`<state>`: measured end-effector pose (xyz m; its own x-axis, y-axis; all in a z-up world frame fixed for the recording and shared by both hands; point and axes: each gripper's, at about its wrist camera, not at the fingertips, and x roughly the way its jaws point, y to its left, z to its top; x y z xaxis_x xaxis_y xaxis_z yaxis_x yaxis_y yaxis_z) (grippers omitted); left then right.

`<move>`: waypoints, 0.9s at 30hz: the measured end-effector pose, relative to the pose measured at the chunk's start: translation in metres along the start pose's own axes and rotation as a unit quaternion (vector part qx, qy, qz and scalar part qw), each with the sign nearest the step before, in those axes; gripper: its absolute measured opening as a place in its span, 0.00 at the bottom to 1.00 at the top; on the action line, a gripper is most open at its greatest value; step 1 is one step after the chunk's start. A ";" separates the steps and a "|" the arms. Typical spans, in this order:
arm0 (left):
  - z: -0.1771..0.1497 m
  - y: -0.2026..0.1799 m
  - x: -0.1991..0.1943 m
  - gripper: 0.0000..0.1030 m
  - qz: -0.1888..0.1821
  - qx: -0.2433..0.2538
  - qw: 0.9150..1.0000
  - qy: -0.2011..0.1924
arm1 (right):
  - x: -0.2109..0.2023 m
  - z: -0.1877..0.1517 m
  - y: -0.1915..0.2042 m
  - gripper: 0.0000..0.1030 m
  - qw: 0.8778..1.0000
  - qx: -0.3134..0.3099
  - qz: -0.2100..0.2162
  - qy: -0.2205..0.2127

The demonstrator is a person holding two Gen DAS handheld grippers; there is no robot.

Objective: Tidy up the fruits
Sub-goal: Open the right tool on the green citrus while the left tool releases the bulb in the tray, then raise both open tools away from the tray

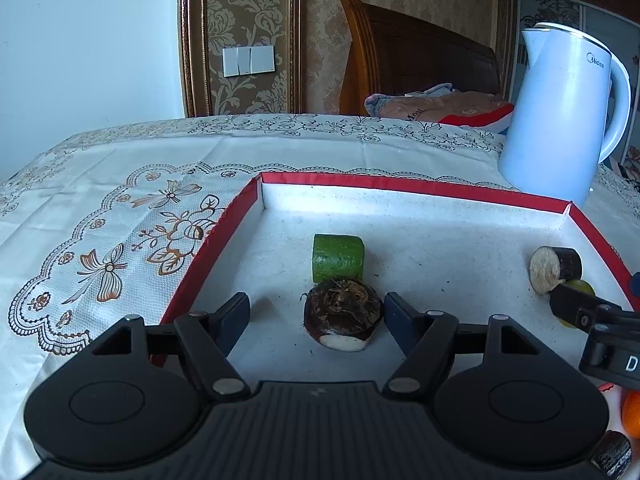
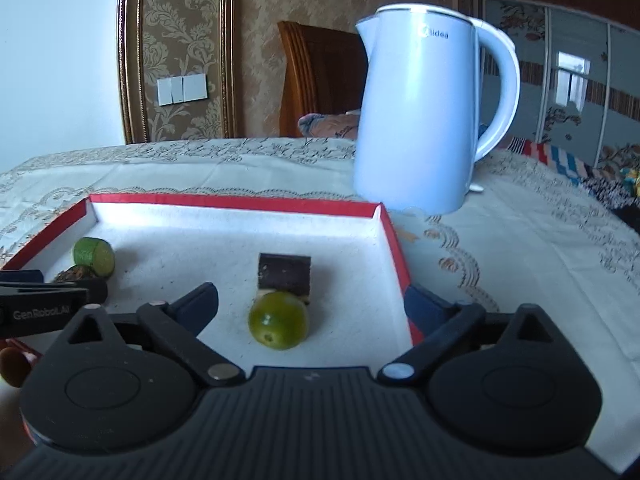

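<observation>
Left wrist view: left gripper (image 1: 316,314) tilted down over the red-rimmed tray (image 1: 400,186), jaws apart around the taro chunk (image 1: 342,314), right pad just beside it, left pad clear. Cut white face toward the camera (hairy end up). Cucumber piece (image 1: 338,258) just behind, axis crosswise. Right gripper (image 2: 316,306) spread wide, holding nothing; green fruit (image 2: 279,320) loose between, touching the dark sugarcane piece (image 2: 285,274) behind.
</observation>
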<state>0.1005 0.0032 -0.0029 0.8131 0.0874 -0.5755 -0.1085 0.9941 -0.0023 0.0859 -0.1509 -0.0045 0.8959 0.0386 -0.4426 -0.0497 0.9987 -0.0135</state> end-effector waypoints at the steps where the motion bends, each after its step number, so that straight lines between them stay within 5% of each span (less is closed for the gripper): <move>1: -0.001 -0.001 -0.001 0.71 0.001 0.004 1.000 -0.002 | 0.001 -0.001 0.000 0.97 1.000 0.000 0.000 0.003; 10: -0.006 -0.010 -0.011 0.76 0.004 0.037 0.999 -0.024 | -0.003 -0.005 0.000 1.00 1.000 0.001 0.009 0.000; 27: -0.014 0.003 -0.030 0.76 0.007 0.021 0.999 -0.038 | -0.018 -0.010 -0.005 1.00 1.000 0.010 0.021 -0.019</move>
<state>0.0677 0.0026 0.0026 0.8533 0.1040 -0.5109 -0.0972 0.9945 0.0400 0.0654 -0.1570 -0.0052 0.9097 0.0810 -0.4073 -0.0790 0.9966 0.0217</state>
